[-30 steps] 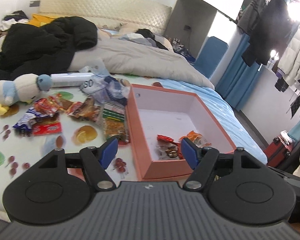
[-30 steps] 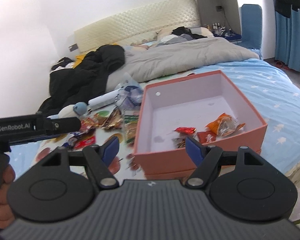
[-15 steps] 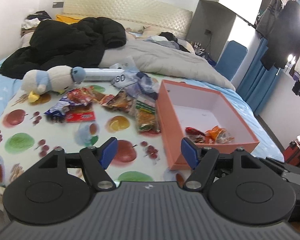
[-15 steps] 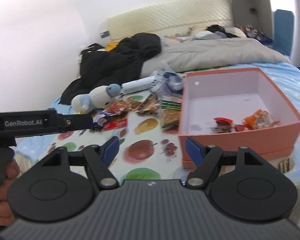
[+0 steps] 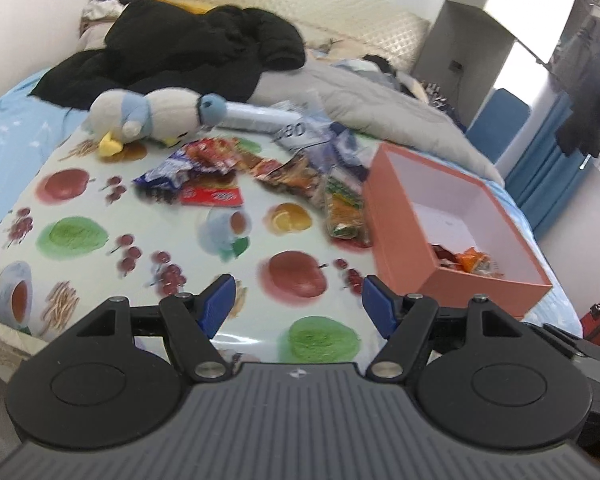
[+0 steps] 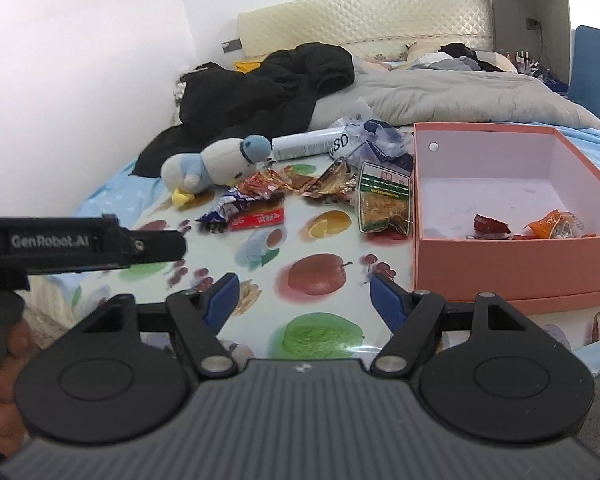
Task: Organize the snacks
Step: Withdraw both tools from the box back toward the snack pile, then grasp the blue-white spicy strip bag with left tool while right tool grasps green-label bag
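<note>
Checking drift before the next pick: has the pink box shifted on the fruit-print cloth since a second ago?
No. The pink box still sits beside the green-topped snack bag on the fruit-print cloth; only the cameras have swung.

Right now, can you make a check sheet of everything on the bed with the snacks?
Surface: fruit-print cloth spread over the bed.
Job's things: pink box holding a few snacks; loose snack packets beside it on the cloth.
Clutter: plush penguin, white tube, black coat, grey duvet.
Grippers: left gripper and right gripper open, nothing between the fingers.
Cables: nothing seen.
Surroundings: headboard, blue curtains.
</note>
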`<state>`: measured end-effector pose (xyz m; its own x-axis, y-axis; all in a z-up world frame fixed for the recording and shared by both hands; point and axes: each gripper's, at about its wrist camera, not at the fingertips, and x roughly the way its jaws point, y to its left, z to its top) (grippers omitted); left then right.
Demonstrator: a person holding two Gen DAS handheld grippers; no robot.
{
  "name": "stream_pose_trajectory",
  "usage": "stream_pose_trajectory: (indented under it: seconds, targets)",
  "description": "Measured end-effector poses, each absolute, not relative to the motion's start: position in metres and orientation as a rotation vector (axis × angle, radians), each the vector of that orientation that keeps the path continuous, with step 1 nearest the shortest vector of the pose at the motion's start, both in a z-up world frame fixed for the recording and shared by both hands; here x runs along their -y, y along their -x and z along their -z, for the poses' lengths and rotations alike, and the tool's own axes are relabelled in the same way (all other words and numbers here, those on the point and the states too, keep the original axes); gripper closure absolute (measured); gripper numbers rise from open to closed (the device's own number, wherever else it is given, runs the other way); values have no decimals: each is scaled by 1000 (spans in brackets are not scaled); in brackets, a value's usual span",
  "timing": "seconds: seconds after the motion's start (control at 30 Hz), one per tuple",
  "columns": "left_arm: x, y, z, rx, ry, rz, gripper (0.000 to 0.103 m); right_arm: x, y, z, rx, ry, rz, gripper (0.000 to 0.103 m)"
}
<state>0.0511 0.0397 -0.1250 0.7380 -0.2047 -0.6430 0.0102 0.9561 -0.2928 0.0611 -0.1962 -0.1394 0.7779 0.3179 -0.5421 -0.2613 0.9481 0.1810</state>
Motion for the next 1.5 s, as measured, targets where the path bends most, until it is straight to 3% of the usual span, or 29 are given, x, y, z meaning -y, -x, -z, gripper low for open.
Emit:
stream_pose_trajectory:
  seconds: [0.43,0.53,0.7,0.9,1.03,1.5]
  targets:
    - [-94,-141,169,-741,170,52,29,157,-106,173,-561,-36,-269,31]
    - [-106,-166,183,-718,106,49,21,141,-122,182,-551,2,-267,34]
    - [-128,-209,204,-733,34,39,16,115,-142,188,-546,31,-290,35]
    - [-149,-260,221,-745,-16,21,15,90,-172,207,-506,124,-249,36]
    - [-156,-289,231,-758,-3,30,15,81,-202,229,-512,205,-192,47]
    - [-135,-352,263,-782,-161,15,20,91,-272,272,-546,390,7,54]
